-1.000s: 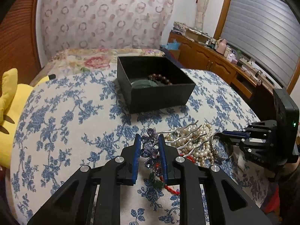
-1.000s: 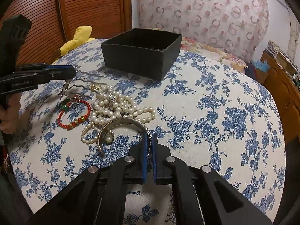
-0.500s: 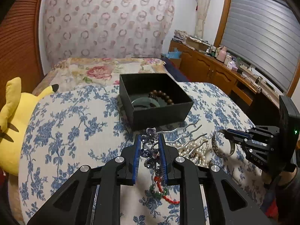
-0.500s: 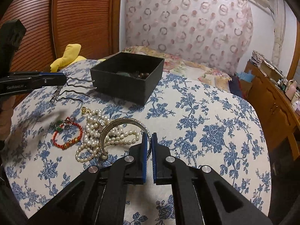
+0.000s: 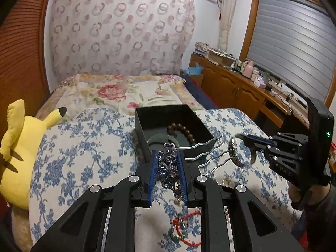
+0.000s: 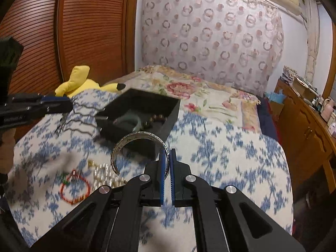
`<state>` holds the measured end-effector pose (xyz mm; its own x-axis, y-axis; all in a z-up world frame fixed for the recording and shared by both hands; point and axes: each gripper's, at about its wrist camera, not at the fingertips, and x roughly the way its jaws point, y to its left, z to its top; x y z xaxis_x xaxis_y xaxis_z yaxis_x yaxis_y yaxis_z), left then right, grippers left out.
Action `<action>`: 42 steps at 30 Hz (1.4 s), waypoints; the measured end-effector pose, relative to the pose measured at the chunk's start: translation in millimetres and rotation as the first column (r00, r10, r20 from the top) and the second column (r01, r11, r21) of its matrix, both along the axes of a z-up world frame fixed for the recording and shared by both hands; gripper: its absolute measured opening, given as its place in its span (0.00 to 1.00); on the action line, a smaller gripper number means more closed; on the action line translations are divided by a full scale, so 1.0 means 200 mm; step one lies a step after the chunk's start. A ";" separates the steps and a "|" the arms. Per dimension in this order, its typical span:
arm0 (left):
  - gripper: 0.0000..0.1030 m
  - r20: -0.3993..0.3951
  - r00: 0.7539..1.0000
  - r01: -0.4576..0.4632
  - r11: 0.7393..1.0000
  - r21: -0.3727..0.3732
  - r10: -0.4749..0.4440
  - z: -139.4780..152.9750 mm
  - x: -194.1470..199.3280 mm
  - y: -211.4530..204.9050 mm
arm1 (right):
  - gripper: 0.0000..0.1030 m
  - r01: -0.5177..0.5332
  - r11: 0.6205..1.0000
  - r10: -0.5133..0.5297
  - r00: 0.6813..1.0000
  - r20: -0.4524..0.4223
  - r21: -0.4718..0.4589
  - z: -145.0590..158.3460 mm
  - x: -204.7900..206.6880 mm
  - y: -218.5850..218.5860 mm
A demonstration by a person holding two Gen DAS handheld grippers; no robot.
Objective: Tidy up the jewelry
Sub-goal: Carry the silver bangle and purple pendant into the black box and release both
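Above blue-flowered bedding (image 5: 88,147), a purple hair comb (image 5: 168,166) is clamped by the left gripper (image 5: 167,176) and a silver cuff (image 6: 138,145) by the right gripper (image 6: 167,178), the black box (image 5: 178,126) lying at twelve o'clock.

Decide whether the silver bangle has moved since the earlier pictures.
Yes. The silver bangle, clamped in the right tool, has risen off the pearls on the bedspread and now overlaps the black box.

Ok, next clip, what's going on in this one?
A person is tidying jewelry on a bed with two handheld grippers. The left gripper is shut on a purple jeweled hair comb, the right gripper on a silver cuff bangle, both held in the air near the black box, which already holds a beaded bracelet and a green bangle. A red bracelet lies on the cover.
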<state>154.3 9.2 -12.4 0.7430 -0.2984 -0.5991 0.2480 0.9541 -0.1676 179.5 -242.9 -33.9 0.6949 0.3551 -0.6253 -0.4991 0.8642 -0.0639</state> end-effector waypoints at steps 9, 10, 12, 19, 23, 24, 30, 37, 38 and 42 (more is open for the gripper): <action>0.17 -0.009 0.999 -0.041 0.999 -0.019 0.041 0.02 0.13 0.08 | 0.05 -0.055 0.998 0.054 0.998 -0.010 -0.006 0.02 0.26 0.13; 0.17 -0.011 0.999 -0.044 0.999 -0.025 0.044 0.02 0.15 0.09 | 0.05 -0.059 0.998 0.059 0.998 -0.016 -0.008 0.01 0.29 0.15; 0.17 -0.016 0.999 -0.046 0.998 -0.033 0.046 0.02 0.18 0.10 | 0.05 -0.069 0.998 0.068 0.997 -0.030 -0.010 -0.01 0.34 0.17; 0.17 -0.035 0.998 -0.049 0.998 -0.046 0.048 0.01 0.28 0.13 | 0.05 -0.097 0.995 0.096 0.993 -0.063 -0.022 -0.07 0.45 0.25; 0.17 -0.050 0.998 -0.047 0.998 -0.043 0.045 -0.02 0.31 0.15 | 0.11 -0.124 0.992 0.122 0.988 -0.090 -0.018 -0.10 0.46 0.28; 0.17 -0.053 0.998 -0.045 0.998 -0.043 0.043 -0.02 0.32 0.15 | 0.11 -0.128 0.992 0.126 0.988 -0.095 -0.015 -0.11 0.46 0.28; 0.17 -0.073 0.997 -0.025 0.999 -0.042 0.022 -0.05 0.36 0.12 | 0.11 -0.126 0.992 0.126 0.988 -0.089 0.014 -0.07 0.43 0.24; 0.17 -0.094 0.995 0.016 1.000 -0.013 -0.017 -0.07 0.42 0.02 | 0.11 -0.069 0.998 0.069 0.996 -0.048 0.006 -0.01 0.40 0.09; 0.17 -0.098 0.995 0.020 1.000 -0.004 -0.020 -0.07 0.43 0.00 | 0.11 -0.061 0.998 0.062 0.997 -0.047 0.007 -0.01 0.40 0.07; 0.17 -0.114 0.993 0.035 0.999 0.022 -0.032 -0.09 0.46 -0.05 | 0.11 -0.044 0.999 0.045 0.998 -0.042 0.017 0.00 0.40 0.00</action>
<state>246.7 -1.2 -31.4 0.6592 -0.3067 -0.6866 0.2605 0.9496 -0.1741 258.9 -242.1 -34.6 0.6512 0.3955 -0.6477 -0.5388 0.8419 -0.0276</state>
